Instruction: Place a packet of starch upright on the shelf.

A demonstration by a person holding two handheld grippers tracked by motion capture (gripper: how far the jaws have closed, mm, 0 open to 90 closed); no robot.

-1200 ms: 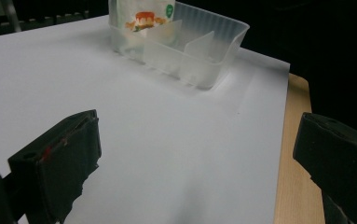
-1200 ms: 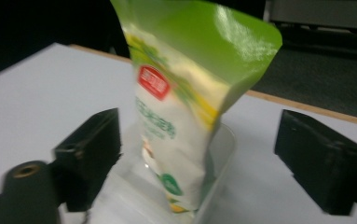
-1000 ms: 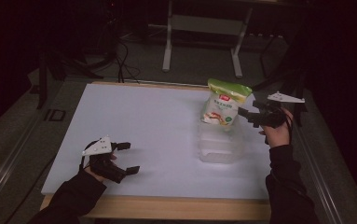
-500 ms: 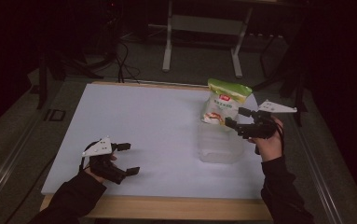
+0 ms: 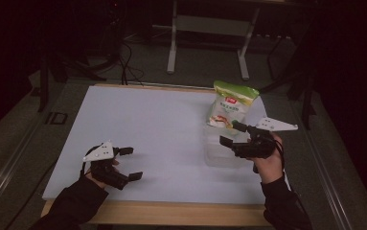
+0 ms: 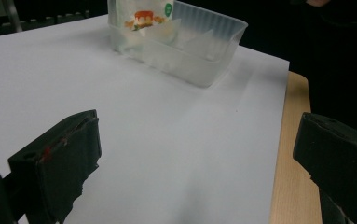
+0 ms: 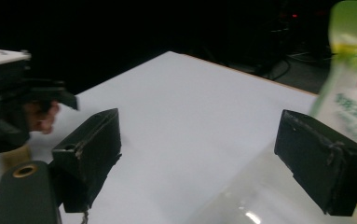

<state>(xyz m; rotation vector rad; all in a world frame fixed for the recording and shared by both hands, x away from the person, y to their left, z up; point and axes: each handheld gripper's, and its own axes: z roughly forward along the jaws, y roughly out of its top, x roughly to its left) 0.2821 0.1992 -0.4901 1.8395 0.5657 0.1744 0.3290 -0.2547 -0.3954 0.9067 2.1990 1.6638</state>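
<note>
The bag (image 5: 231,106) stands up in the far end of the tub (image 5: 224,151), at the right of the high view, a little above the middle. It is green on top and white below, with a food picture on it. The tub is see-through plastic and sits on the white tabletop (image 5: 162,124). The bag leans on the tub's far wall, and that wall seems to keep it from falling over.

The right tongs (image 5: 229,134) hang over the tub, just in front of the bag. Their jaws are spread wide and hold nothing. In the right gripper view the bag (image 7: 351,88) is at the right edge, past the right jaw, so the tongs (image 7: 199,154) are not around it. I think they are open like this to be ready for the bag or the tub rim.

The left tongs (image 5: 131,164) sit low at the lower left of the high view, well apart from the tub. They are spread wide too, and empty. They look like they are waiting out of the way. Their own view looks across the tabletop to the tub (image 6: 185,51) at the top of the frame.
</note>
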